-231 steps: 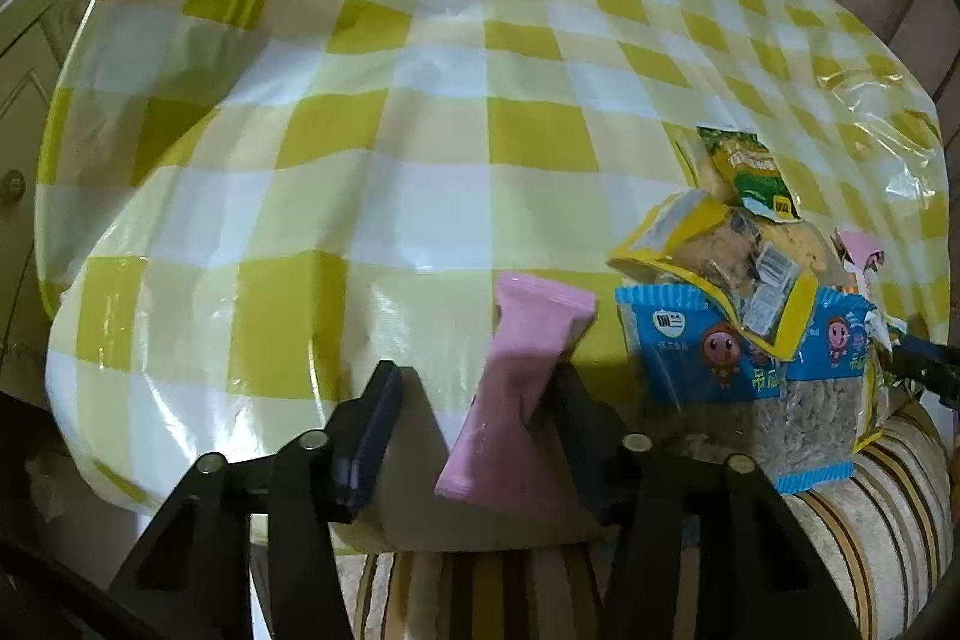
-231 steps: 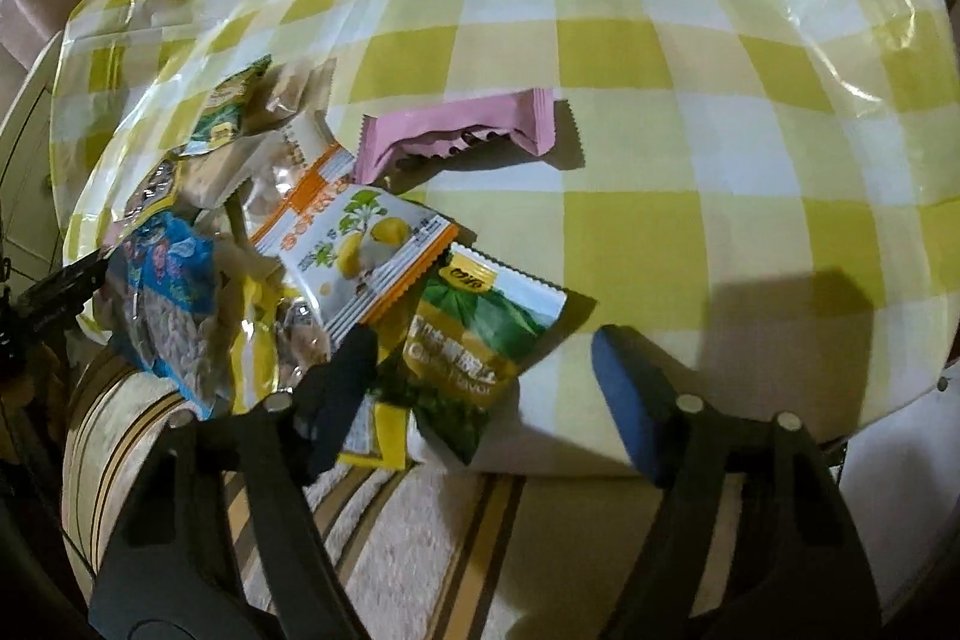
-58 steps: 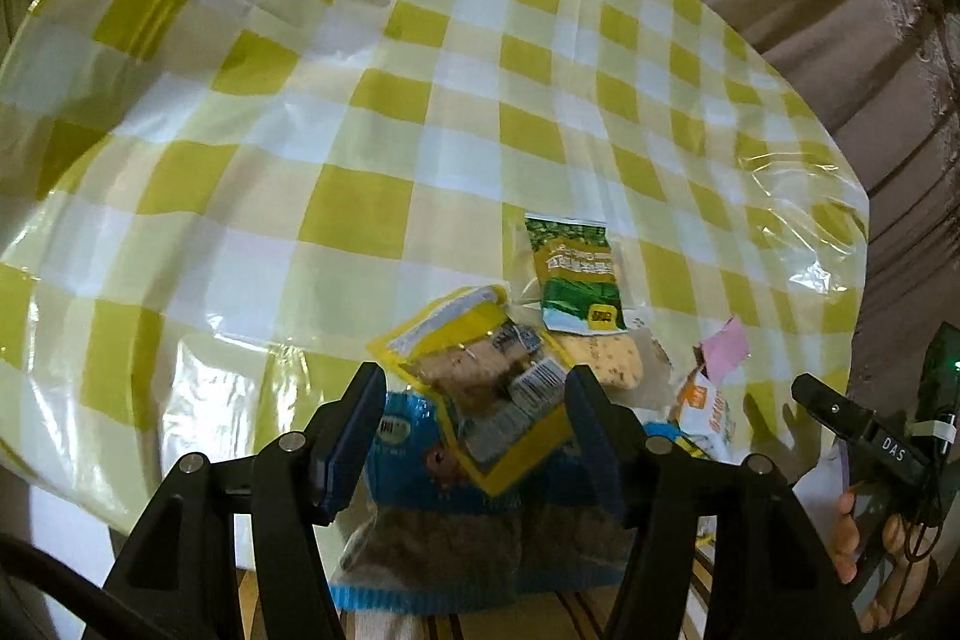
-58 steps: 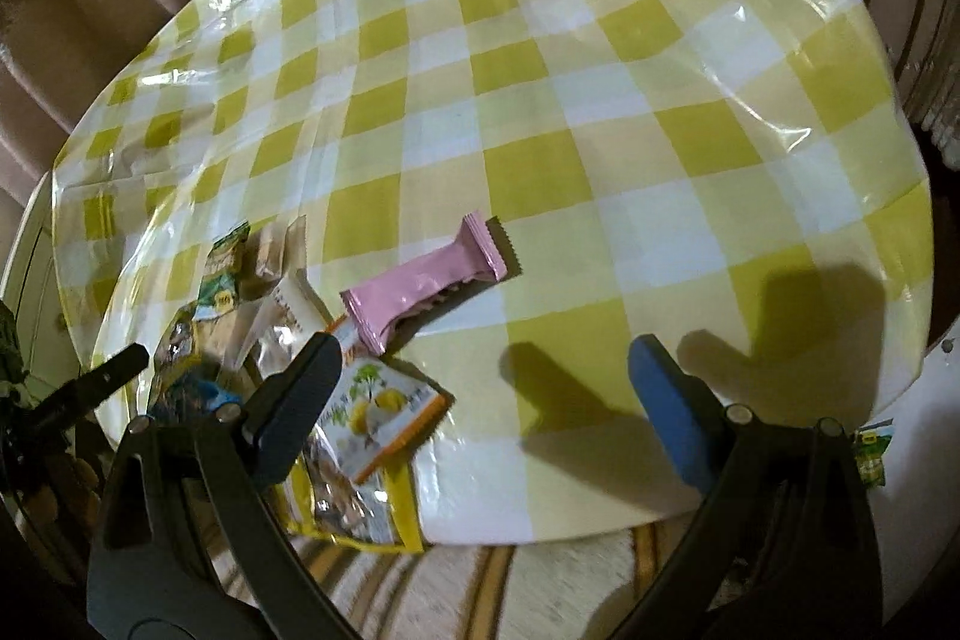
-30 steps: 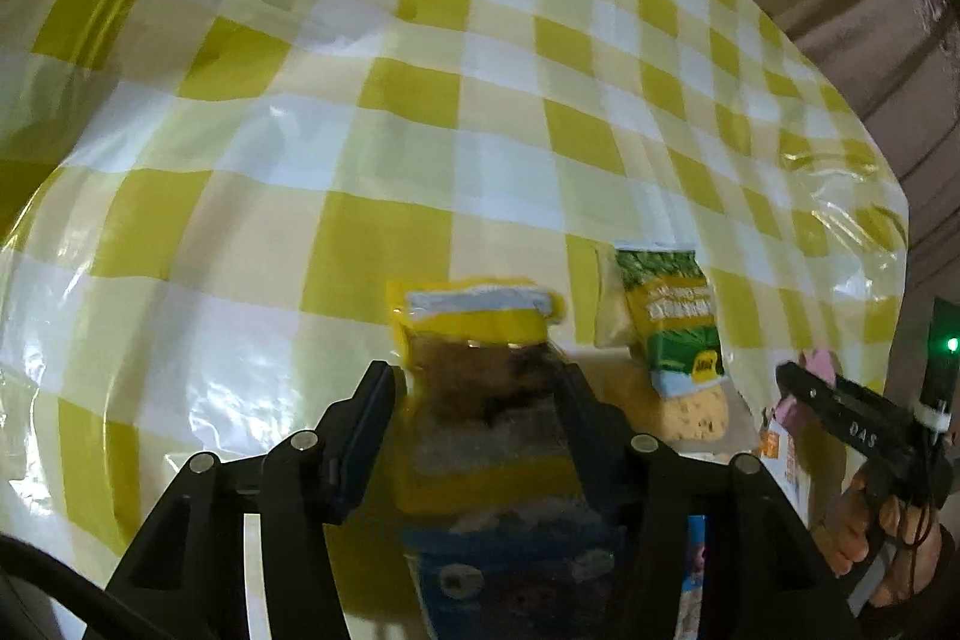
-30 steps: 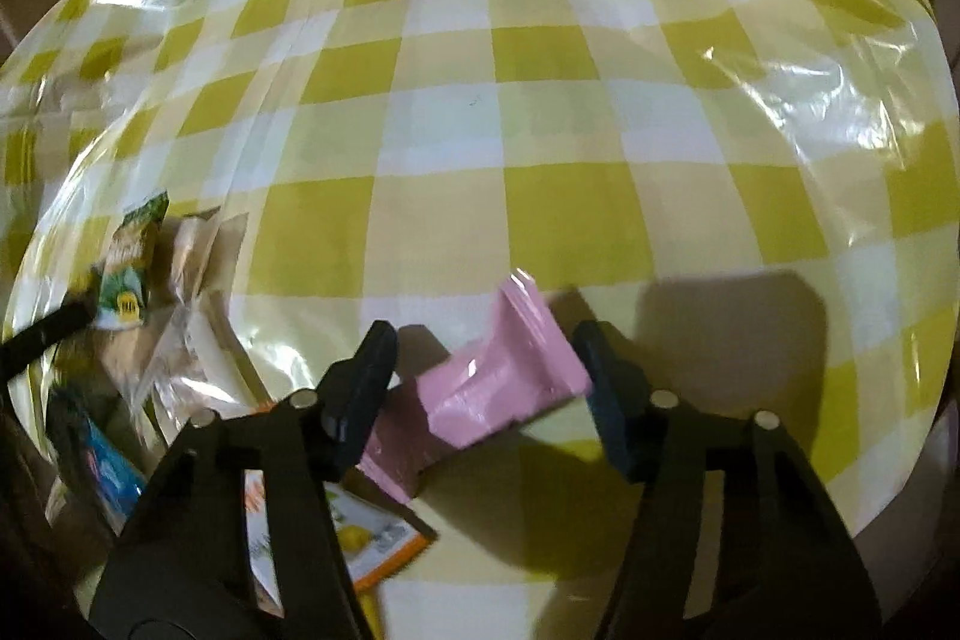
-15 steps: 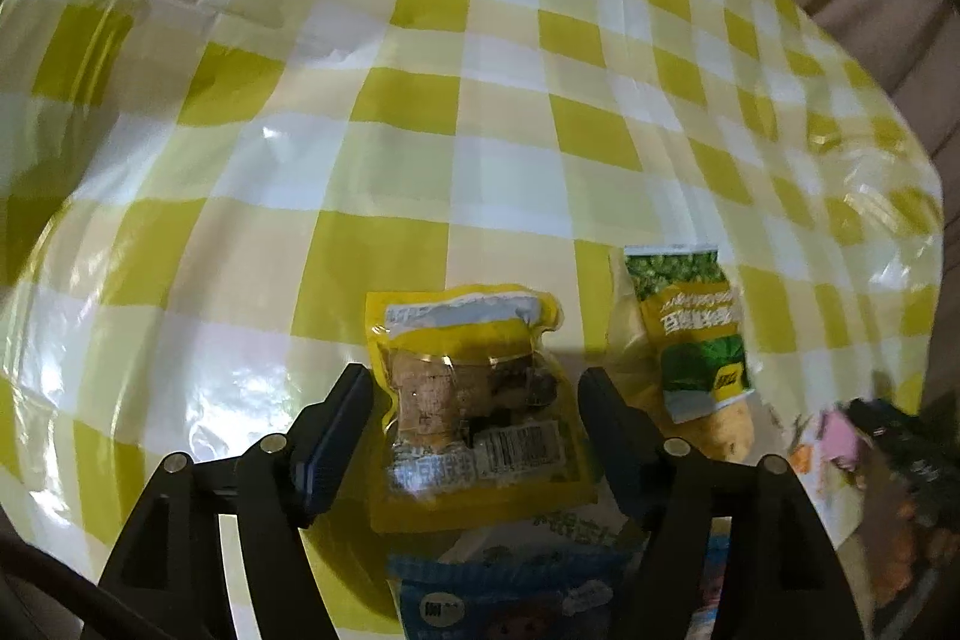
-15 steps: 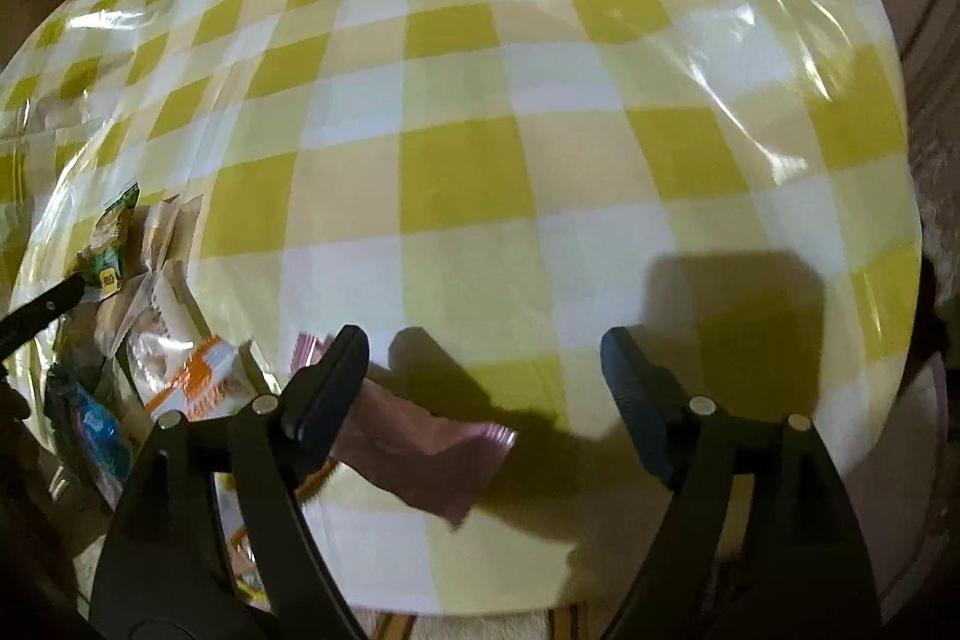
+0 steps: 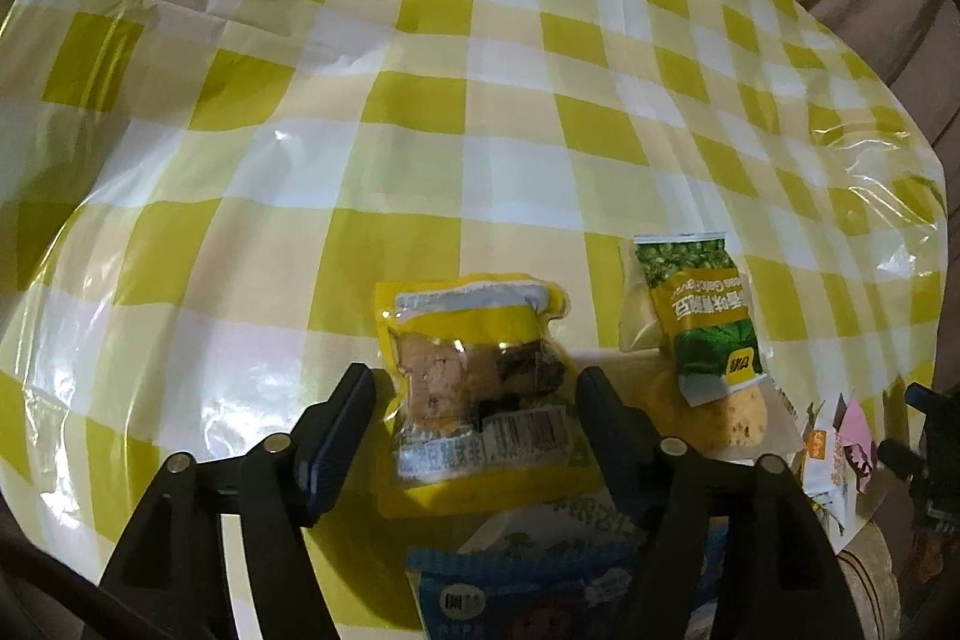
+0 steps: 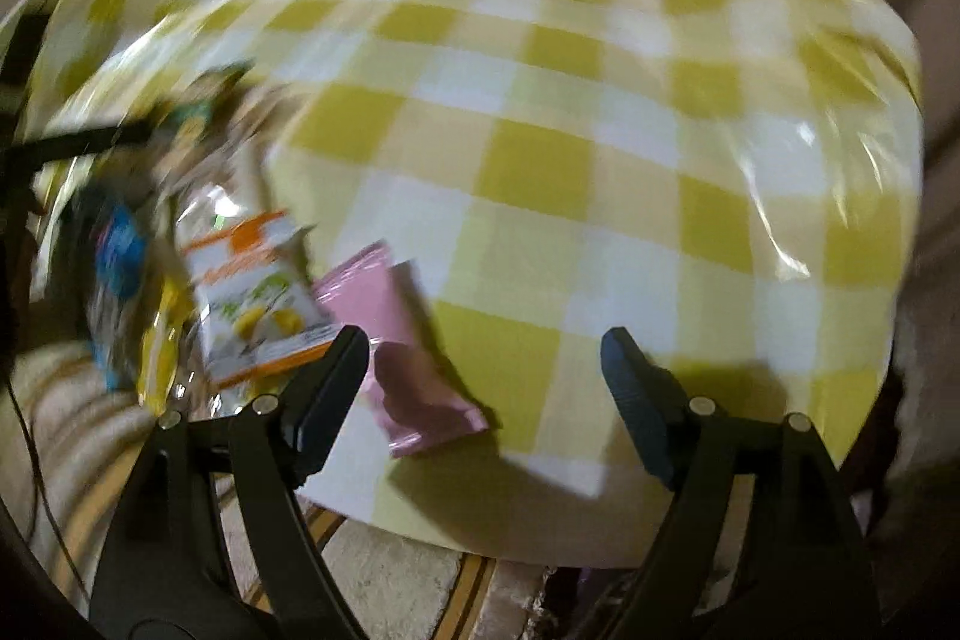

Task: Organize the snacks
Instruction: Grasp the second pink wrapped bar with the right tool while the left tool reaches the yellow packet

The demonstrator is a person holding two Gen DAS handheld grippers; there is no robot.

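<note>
Several snack packets (image 9: 708, 328) beside yellow pouch (image 9: 480, 388)

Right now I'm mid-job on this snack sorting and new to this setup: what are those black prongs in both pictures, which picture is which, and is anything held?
The prongs are the two fingers of hand-held grippers; there is no robot arm. Each picture comes from a camera on one gripper, looking forward along its fingers.

Left view: the left gripper is open, its fingers either side of a yellow snack pack lying on the checked tablecloth, not squeezing it. Beside it lies a green packet, and a blue packet sits nearer the camera.

Right view (blurred by motion): the right gripper is open and empty. A pink wrapper lies flat near its left finger, next to an orange-and-white packet.

Nothing is held.
</note>
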